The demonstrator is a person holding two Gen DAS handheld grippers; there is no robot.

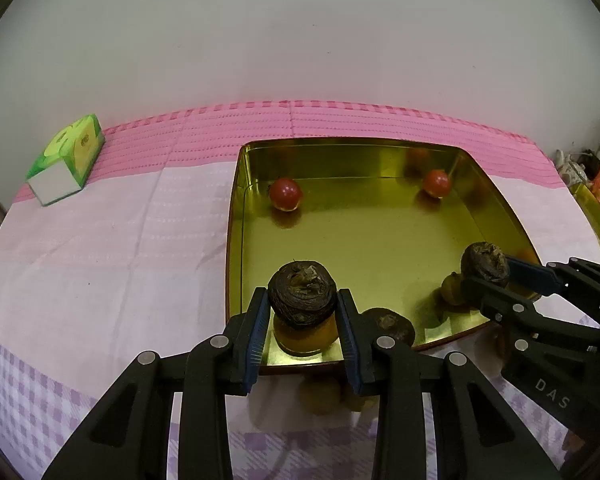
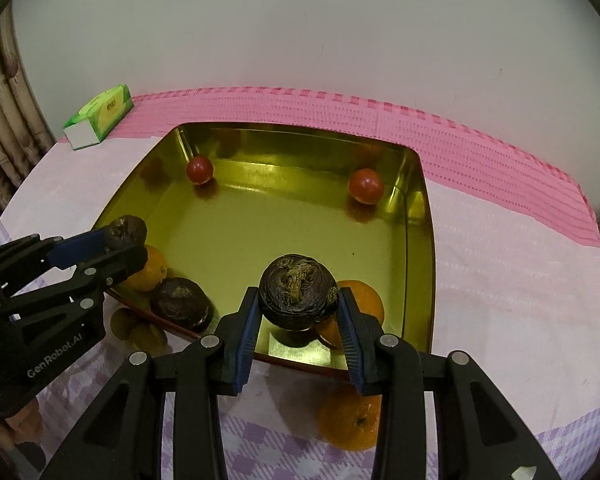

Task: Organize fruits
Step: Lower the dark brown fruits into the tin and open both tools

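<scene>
My left gripper [image 1: 303,312] is shut on a dark wrinkled fruit [image 1: 302,300] above the near edge of the gold tray [image 1: 236,200], over an orange [image 1: 306,338]. My right gripper [image 2: 298,312] is shut on a second dark wrinkled fruit [image 2: 298,292] over the tray's [image 2: 420,220] near right corner, beside an orange [image 2: 362,304]. Each gripper shows in the other's view: the right gripper [image 1: 484,276] with its fruit [image 1: 485,266], the left gripper [image 2: 128,240] with its fruit [image 2: 126,232]. A third dark fruit [image 2: 182,302] lies in the tray.
Two red tomatoes [image 2: 199,169] [image 2: 365,186] sit at the tray's far corners. On the tablecloth in front of the tray lie an orange [image 2: 350,420] and small yellowish fruits [image 2: 140,330]. A green tissue box [image 1: 66,160] stands far left, near the wall.
</scene>
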